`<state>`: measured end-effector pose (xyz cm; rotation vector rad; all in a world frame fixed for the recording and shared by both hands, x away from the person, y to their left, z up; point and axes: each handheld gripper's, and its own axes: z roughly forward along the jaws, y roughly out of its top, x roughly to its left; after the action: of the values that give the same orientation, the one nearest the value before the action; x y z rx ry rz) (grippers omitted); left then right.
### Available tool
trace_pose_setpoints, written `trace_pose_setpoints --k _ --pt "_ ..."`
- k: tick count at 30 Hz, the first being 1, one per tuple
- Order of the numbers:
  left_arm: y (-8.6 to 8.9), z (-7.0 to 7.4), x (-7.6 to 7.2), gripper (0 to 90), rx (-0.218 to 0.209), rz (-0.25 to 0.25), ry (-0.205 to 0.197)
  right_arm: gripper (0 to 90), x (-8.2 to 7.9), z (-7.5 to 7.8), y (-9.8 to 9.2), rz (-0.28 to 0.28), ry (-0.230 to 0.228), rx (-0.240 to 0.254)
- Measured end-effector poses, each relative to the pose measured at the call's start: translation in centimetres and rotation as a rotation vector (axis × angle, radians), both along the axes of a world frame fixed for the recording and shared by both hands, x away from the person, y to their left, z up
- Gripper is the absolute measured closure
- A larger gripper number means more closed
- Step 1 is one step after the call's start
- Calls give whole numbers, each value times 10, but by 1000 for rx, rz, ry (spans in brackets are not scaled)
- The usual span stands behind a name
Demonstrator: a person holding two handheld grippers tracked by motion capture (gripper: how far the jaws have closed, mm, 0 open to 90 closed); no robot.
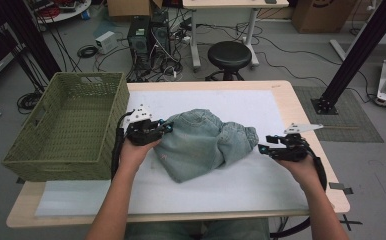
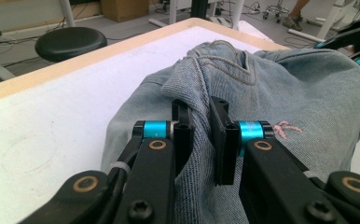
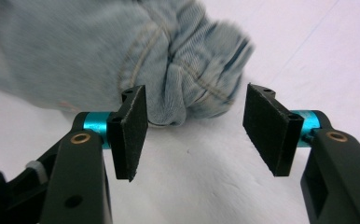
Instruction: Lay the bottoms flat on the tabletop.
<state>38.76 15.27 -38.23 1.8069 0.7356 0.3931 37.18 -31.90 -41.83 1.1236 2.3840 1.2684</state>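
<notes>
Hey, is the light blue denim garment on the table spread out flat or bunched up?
Bunched up. The light blue denim garment lies in a rumpled heap on the white table cover, its folds pinched by the left gripper.

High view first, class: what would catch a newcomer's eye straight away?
A crumpled pair of light blue jeans lies mid-table on the white mat. The left hand-held gripper pinches a fold at its left edge; the right hand-held gripper waits open beside its right end. A green woven basket sits far left.
</notes>
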Motion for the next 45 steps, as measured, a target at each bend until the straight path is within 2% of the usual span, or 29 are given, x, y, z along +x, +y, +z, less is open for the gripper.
trace_pose_setpoints --k 1,3,4,5,7,9,11,13,16,18,21,24,26,27,29,30,32,33,34,36,39,42,45 --pt "0 0 0 810 1 -4 2 414 3 -3 4 -2 14 -9" --pt "-1 0 -1 810 6 -9 -2 495 10 -11 13 4 41 -28" --pt "-1 0 -1 810 5 -12 -6 553 11 -13 18 1 35 -55" --pt "-1 0 -2 810 6 -15 -8 623 12 -14 20 2 35 -60" --pt "0 -1 -3 810 -1 -18 -9 739 13 -14 20 13 29 -33" --pt "0 -2 -4 810 -8 -18 -9 791 11 -12 19 26 12 -38" --pt "1 -1 -5 810 -12 -18 -11 804 7 -7 20 37 -15 -54" --pt "3 3 -8 810 -7 -16 -23 810 3 -1 18 36 -37 -43" --pt "6 12 -15 810 -28 -19 -54 815 -5 17 12 43 -100 3" --pt "10 21 -19 810 -51 -28 -78 819 -14 37 8 47 -160 33" --pt "14 36 -26 810 -102 -43 -114 823 -28 66 -1 46 -250 84" --pt "19 53 -35 810 -173 -78 -148 823 -43 96 -8 54 -332 126" --pt "21 60 -38 809 -196 -78 -156 822 -49 107 -10 59 -359 135" --pt "22 61 -37 809 -191 -73 -149 820 -51 112 -10 59 -363 142" --pt "21 58 -33 797 -167 -48 -123 798 -48 111 -9 36 -340 150" --pt "19 51 -28 777 -143 -17 -98 787 -46 107 -7 19 -327 148" --pt "15 39 -22 697 -94 47 -80 701 -35 90 -2 -33 -275 129" --pt "14 34 -20 634 -86 66 -77 666 -29 82 -1 -58 -248 137" --pt "14 29 -19 612 -85 80 -74 649 -26 76 -1 -67 -230 143" --pt "15 22 -18 580 -82 85 -62 615 -21 67 -1 -87 -205 131" --pt "14 18 -16 544 -63 85 -53 608 -20 63 -3 -73 -192 118" --pt "8 15 -16 501 -44 70 -42 574 -18 57 -1 -65 -168 84" --pt "2 11 -17 475 -30 50 -35 528 -16 46 3 -36 -123 59"
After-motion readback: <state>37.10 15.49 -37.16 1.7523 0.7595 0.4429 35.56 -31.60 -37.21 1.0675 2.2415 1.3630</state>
